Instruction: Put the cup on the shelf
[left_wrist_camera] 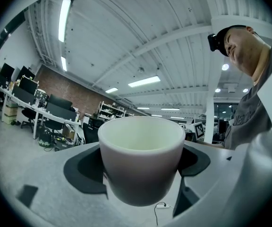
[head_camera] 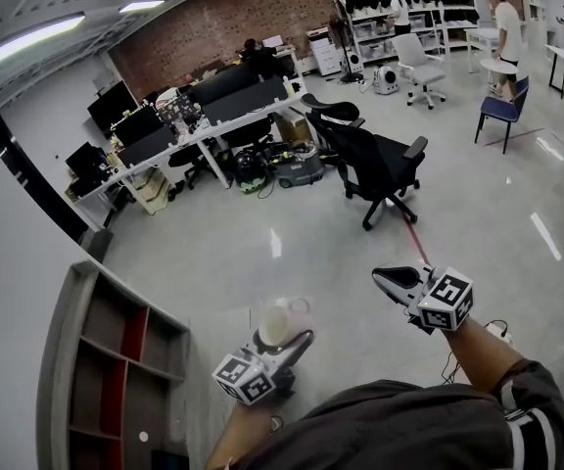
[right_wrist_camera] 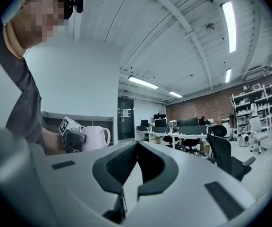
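A pale cup with a handle is held upright, well above the floor, in my left gripper. Seen from the left gripper view, the cup fills the gap between the dark pads and looks empty. My right gripper hovers to the right of the cup, apart from it. In its own view, the right gripper has its pads touching with nothing between them, and the cup appears to its left. The grey shelf with red panels stands low at the left, against the white wall.
A black office chair stands on the glossy floor ahead. Desks with monitors run along the back left. A blue chair, white racks and people are far off at the right. A power strip lies near my right arm.
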Demonstrator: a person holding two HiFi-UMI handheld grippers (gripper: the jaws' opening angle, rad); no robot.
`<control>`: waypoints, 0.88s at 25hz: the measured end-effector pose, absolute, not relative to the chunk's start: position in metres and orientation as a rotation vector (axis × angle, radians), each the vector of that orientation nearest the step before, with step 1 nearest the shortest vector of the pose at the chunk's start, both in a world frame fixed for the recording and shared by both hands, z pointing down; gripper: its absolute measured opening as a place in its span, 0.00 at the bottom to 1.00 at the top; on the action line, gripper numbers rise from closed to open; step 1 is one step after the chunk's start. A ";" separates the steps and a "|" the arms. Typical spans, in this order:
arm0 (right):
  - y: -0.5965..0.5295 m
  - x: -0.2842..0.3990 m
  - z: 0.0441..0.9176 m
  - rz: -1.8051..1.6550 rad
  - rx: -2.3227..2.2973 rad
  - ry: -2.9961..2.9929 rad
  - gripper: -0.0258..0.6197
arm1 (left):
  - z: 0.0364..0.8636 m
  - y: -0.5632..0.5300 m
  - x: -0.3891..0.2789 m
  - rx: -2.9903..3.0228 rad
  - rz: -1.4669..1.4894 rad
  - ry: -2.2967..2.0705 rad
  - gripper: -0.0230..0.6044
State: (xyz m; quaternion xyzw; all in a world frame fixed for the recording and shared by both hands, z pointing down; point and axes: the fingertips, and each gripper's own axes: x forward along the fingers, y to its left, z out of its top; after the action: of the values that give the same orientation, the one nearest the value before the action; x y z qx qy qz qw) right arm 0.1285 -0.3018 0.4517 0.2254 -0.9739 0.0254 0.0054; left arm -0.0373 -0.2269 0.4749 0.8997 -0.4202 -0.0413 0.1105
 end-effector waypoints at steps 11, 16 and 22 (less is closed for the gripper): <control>-0.287 -0.044 0.430 0.030 0.652 -3.053 0.03 | 0.460 -0.207 -0.226 2.657 -0.124 -1.373 0.72; -0.281 -0.136 0.421 -0.002 0.475 -3.073 0.03 | 0.457 -0.183 -0.316 2.560 -0.131 -1.583 0.72; -0.260 -0.235 0.412 -0.018 0.130 -3.094 0.03 | 0.455 -0.126 -0.391 2.351 -0.165 -1.872 0.72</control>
State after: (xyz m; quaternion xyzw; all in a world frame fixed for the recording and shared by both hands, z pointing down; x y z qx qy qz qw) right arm -0.2353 -0.2603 0.4123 0.0421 -0.9988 -0.0058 0.0226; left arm -0.3908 -0.1265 0.4549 0.7794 -0.6207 -0.0546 0.0658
